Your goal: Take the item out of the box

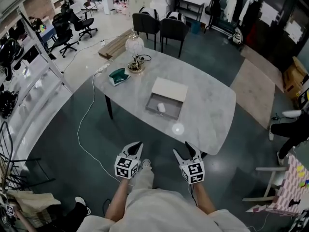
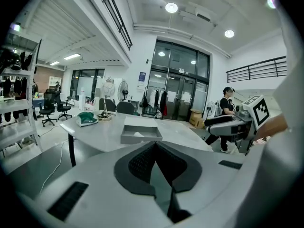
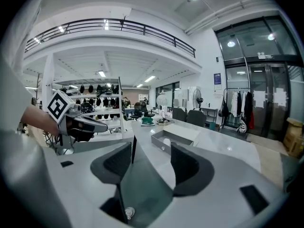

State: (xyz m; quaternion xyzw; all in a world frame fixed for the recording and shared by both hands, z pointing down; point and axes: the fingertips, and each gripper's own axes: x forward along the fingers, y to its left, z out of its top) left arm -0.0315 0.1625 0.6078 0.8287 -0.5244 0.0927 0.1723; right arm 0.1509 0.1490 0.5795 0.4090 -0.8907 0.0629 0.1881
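We hold left gripper [image 1: 135, 148] with jaws together, right gripper [image 1: 185, 150] with jaws apart, both near side, well short of pale grey marble-look table [image 1: 212, 115]. Small white item [image 1: 161, 108] in open shallow grey box [image 1: 173, 114] lies far ahead between them, straight before the right jaws.

A grey marbled desk [image 1: 207, 105] is set on a dark floor [image 1: 58, 144]. Near its far left corner a green object [image 1: 118, 76] is laid. A tangle of gold-coloured wire [image 1: 136, 65] is placed just beside it, and a white round vessel [image 1: 134, 43] is seen at the corner behind. Two dark chairs [image 1: 159, 27] are placed at the far side. A white cable [image 1: 84, 124] is trailed over the floor at left. Black office chairs [image 1: 65, 33] are grouped far left. Garments are hung on a rack [image 1: 231, 6] at the back.
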